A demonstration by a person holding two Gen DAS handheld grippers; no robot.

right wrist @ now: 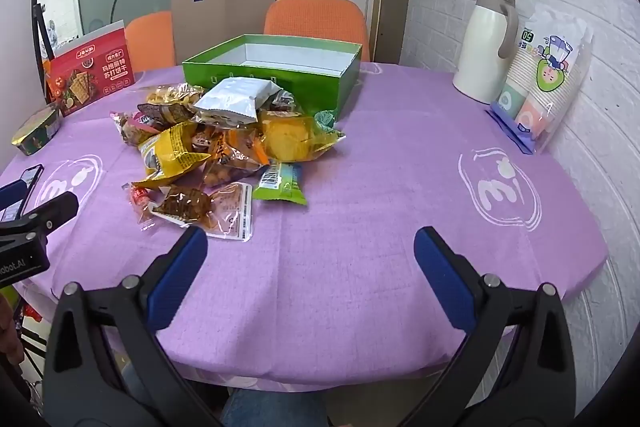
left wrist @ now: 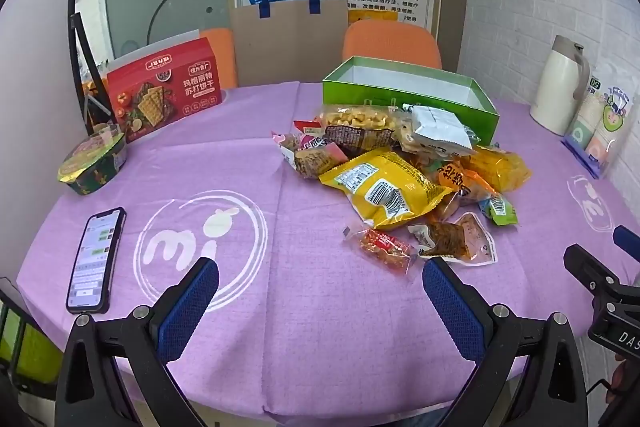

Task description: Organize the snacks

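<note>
Open left tool (left wrist: 320, 281) above purple tablecloth (left wrist: 304, 327), snack pile (left wrist: 400, 167) before green box (left wrist: 412, 95).

A: Where does the left wrist view look from?

B: From low over the near edge of the desk (left wrist: 248, 327), facing across it toward the back wall. The left gripper (left wrist: 320, 287) fills the bottom, and a phone (left wrist: 96, 259) lies near on the left.

A: And the right wrist view?

B: Same height and heading, set further right; the right gripper (right wrist: 310, 253) frames the bottom, and a jug (right wrist: 486, 47) stands far right.

A: What do they share?

B: The snack pile (left wrist: 400, 167) (right wrist: 216, 139), the green box (left wrist: 412, 87) (right wrist: 276, 67) behind it, and each other's gripper at the frame edge.
</note>
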